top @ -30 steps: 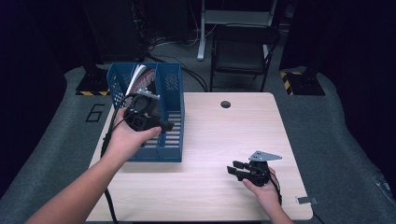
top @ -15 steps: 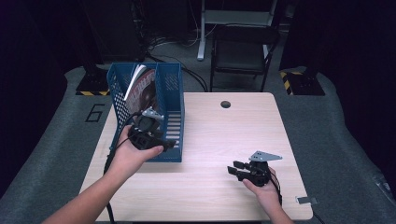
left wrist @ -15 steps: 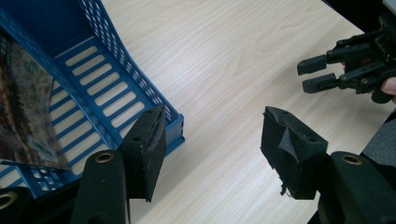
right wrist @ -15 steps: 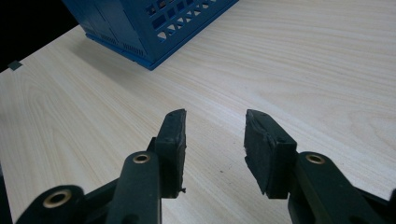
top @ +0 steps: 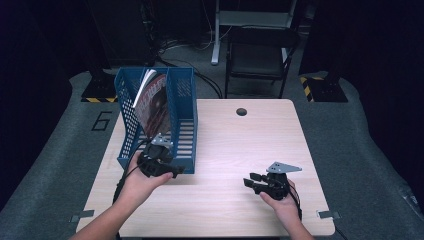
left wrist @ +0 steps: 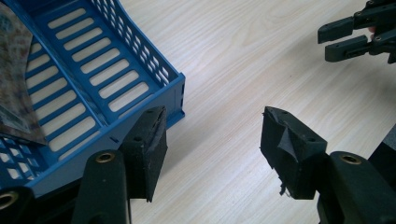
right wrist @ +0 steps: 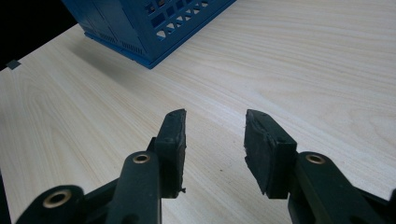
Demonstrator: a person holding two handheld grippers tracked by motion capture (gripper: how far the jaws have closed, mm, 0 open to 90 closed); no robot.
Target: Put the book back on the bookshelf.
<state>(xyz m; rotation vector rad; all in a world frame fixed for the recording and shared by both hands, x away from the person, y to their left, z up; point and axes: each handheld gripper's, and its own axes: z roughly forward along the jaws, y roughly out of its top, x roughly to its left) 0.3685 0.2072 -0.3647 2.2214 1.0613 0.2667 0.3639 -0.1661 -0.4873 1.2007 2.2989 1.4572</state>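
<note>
A blue slotted file rack (top: 181, 105) stands on the left half of the wooden table (top: 240, 145). A magazine (top: 152, 100) leans in its left compartment, and its corner (left wrist: 14, 84) also shows in the left gripper view. My left gripper (top: 175, 172) is low at the rack's near front corner (left wrist: 173, 93). It is open (left wrist: 215, 121), with bare table between the pads. My right gripper (top: 248, 180) rests near the table's front right and points left. It is open (right wrist: 215, 121) and holds nothing. It appears far off (left wrist: 359, 35) in the left gripper view.
The rack's right compartment (top: 182, 135) holds nothing that I can see. A round cable hole (top: 241, 111) sits near the table's far edge. A dark chair (top: 257, 55) stands behind the table. The rack's base (right wrist: 149, 28) lies ahead of the right gripper.
My left hand has come down and toward the person, from above the rack to its near front corner. The right hand has kept still.
</note>
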